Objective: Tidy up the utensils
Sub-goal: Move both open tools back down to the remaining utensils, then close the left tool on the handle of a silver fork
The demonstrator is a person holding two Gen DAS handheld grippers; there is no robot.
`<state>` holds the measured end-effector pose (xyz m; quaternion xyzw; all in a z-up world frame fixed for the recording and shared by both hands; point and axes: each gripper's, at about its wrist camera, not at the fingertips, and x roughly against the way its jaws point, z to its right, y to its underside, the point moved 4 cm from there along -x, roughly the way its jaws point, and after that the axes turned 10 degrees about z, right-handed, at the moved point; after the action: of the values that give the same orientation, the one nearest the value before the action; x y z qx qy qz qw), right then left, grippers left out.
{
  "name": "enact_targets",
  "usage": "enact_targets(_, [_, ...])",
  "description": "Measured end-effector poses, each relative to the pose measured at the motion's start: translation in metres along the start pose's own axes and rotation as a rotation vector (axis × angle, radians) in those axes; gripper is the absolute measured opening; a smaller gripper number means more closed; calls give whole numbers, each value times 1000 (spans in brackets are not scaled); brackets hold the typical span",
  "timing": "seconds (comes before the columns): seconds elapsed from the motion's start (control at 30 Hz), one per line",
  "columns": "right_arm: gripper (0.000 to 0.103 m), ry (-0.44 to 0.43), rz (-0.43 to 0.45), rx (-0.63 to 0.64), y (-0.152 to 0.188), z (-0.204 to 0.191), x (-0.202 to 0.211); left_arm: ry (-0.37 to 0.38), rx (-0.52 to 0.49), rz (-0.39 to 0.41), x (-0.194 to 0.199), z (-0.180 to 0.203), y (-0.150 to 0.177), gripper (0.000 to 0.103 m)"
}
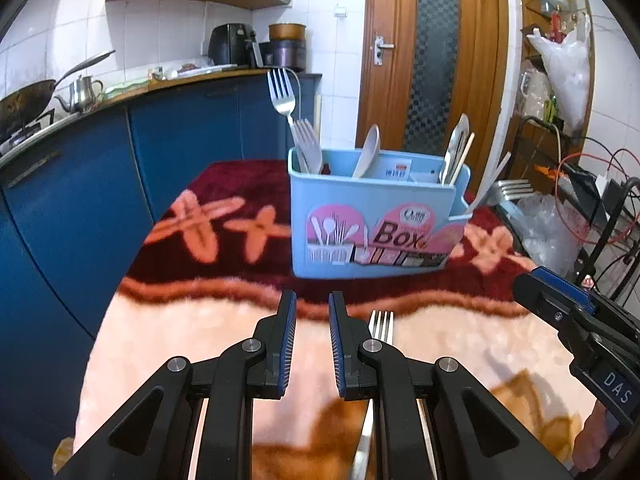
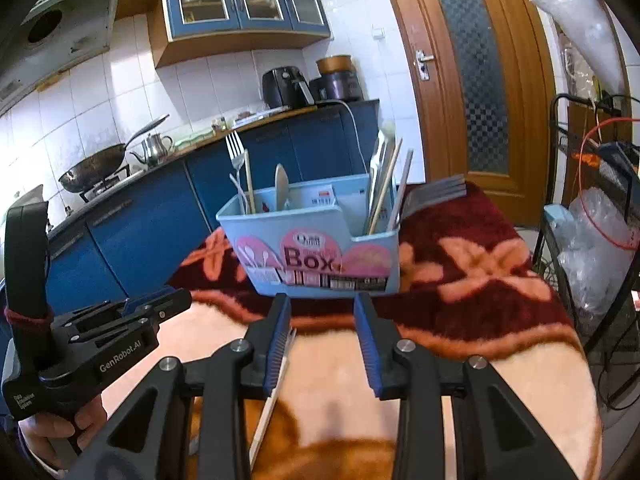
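Note:
A light blue utensil box point(image 1: 372, 224) with a pink "Box" label stands on the red part of a fuzzy blanket; it also shows in the right wrist view point(image 2: 320, 248). Forks point(image 1: 282, 94), a spoon point(image 1: 370, 150) and chopsticks point(image 2: 386, 184) stand in it. A steel fork point(image 1: 381, 325) lies on the blanket, just right of my left gripper point(image 1: 313, 304), which is open and empty; in the right wrist view it point(image 2: 276, 384) lies under the left finger of my right gripper point(image 2: 322, 306), also open and empty.
The blanket point(image 1: 180, 340) covers a small table with its edge close on the left. Blue kitchen cabinets point(image 1: 100, 168) with a wok point(image 1: 24, 102) and kettle stand left. A wooden door point(image 1: 432, 52) is behind. A wire rack with cables and plastic bags point(image 2: 596, 248) stands right.

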<state>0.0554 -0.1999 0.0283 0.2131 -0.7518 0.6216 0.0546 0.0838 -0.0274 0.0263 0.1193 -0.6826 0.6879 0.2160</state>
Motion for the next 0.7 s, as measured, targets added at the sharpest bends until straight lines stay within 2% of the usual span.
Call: enact_targets(0.7, [40, 15, -94, -41, 26, 9, -3, 23, -43, -135, -16, 12, 33, 17])
